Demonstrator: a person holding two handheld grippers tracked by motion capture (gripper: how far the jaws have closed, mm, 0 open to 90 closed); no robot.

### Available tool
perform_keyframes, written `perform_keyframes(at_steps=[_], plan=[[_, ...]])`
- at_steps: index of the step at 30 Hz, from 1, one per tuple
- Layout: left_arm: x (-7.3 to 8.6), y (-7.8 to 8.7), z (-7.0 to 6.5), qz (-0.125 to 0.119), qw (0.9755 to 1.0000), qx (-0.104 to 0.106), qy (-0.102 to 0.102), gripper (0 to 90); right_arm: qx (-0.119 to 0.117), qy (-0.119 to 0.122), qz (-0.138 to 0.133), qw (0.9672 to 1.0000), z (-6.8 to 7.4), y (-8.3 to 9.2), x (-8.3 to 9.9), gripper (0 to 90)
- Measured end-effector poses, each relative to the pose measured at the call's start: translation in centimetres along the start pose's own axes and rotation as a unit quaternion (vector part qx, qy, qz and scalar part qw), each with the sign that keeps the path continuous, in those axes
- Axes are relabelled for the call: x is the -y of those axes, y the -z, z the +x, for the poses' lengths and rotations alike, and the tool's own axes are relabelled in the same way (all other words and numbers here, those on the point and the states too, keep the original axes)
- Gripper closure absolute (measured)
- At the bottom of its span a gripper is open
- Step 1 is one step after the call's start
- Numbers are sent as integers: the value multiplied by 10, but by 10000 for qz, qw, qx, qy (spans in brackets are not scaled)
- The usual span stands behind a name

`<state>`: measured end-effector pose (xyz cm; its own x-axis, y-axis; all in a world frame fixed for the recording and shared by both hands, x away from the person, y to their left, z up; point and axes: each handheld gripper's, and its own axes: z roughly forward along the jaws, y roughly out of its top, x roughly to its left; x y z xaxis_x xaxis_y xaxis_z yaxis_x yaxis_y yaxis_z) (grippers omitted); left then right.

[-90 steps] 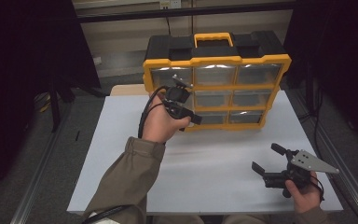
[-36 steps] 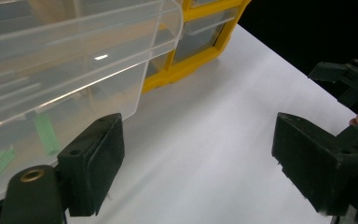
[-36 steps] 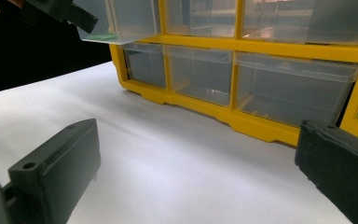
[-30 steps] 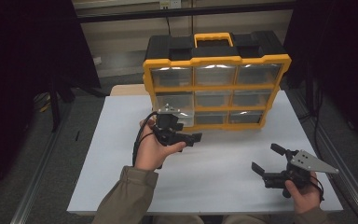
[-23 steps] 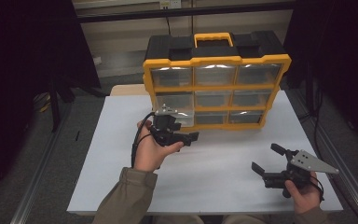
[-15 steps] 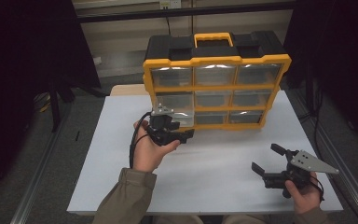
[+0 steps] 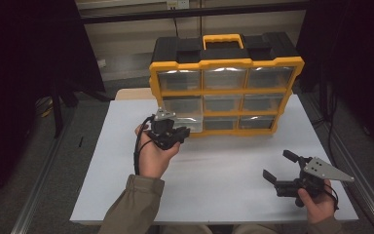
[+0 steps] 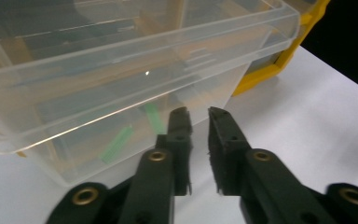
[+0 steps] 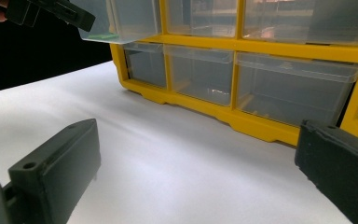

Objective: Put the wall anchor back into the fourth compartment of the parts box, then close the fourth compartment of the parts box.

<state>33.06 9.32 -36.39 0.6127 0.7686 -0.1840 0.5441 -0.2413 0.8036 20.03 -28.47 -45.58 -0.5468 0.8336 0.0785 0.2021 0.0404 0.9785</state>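
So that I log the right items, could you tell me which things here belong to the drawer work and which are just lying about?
In the job:
- left gripper, whose jaws have just been closing, with nothing between them
- clear drawer, pulled out in front of it
- green strips inside the drawer
- yellow organizer

Lying about:
- right gripper, open, off to the side
- white table

Organizer [image 7: 224, 87] at table's [image 7: 214, 195] back, drawer [image 8: 121, 84] pulled out left

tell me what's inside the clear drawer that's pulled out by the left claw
Through the pulled-out drawer's clear wall, a couple of small green strips show. Reflections blur the rest of its contents.
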Motion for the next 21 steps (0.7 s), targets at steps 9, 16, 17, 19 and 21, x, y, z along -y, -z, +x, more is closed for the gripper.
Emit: perform_keyframes(at_steps=[9,16,17,19,21], plan=[[0,-2,-1,-37,9999,-75,149,884,26,-20,0,10000,0,0,0,1],[-1,-2,0,35,9999,-111,87,900,11,-2,1,10000,0,1,0,1],[-1,-2,-1,43,9999,-134,84,900,12,0,0,10000,0,1,0,1],[-2,-2,-2,61,9998,-167,87,900,12,-3,4,10000,0,1,0,1],[-2,-3,-2,30,9998,-169,133,900,-11,-11,-3,10000,0,0,0,0]])
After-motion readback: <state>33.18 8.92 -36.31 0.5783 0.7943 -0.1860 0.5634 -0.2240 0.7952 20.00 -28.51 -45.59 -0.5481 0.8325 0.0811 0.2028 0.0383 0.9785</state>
